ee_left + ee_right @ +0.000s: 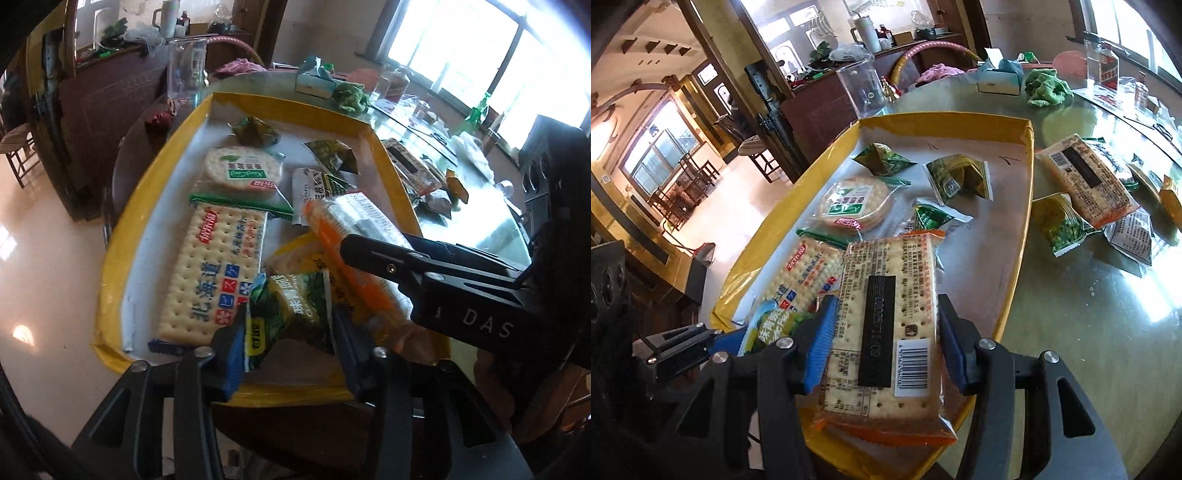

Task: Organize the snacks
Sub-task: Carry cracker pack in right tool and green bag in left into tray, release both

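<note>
- My right gripper is nearest the lens: its blue pads press both long edges of an orange-trimmed cracker pack, barcode side up, held above the near end of the yellow tray.
- My left gripper sits at the tray's near edge, closed partway on a green snack packet pinched between its blue pads.
- In the left wrist view the right gripper enters from the right with the orange-trimmed cracker pack above the tray.
- Inside the tray: a blue-printed rectangular cracker pack, a round cracker pack beyond it, and small green packets towards the far end.
- On the glass table, right of the tray: a second orange-trimmed pack and loose packets.
</note>
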Available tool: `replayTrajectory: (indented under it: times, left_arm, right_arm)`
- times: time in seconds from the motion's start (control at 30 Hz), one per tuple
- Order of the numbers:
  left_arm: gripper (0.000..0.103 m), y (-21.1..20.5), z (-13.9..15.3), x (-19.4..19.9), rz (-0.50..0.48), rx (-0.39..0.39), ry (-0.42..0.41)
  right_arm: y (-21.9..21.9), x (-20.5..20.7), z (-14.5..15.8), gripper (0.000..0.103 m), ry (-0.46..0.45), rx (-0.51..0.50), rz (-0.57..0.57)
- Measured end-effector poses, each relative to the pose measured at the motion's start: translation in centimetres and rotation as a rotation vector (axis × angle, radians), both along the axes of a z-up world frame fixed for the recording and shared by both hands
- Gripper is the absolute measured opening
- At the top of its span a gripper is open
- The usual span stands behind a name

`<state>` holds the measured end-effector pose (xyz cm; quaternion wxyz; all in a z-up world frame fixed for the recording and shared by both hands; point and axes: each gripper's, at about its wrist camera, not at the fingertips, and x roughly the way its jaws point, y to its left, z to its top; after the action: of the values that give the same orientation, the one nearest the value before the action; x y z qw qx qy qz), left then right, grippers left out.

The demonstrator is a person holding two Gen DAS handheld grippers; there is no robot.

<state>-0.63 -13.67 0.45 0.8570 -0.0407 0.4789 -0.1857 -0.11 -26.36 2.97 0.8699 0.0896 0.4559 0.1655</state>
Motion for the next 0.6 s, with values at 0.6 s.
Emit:
replayTrajectory:
  times: [0.6]
  left_arm:
    - [0.079, -4.0, 3.5, -4.2, 0.241, 0.318, -0.285]
  right_arm:
    - [-5.5, -3.1, 3.2, 0.075, -0.074, 0.170, -0.045]
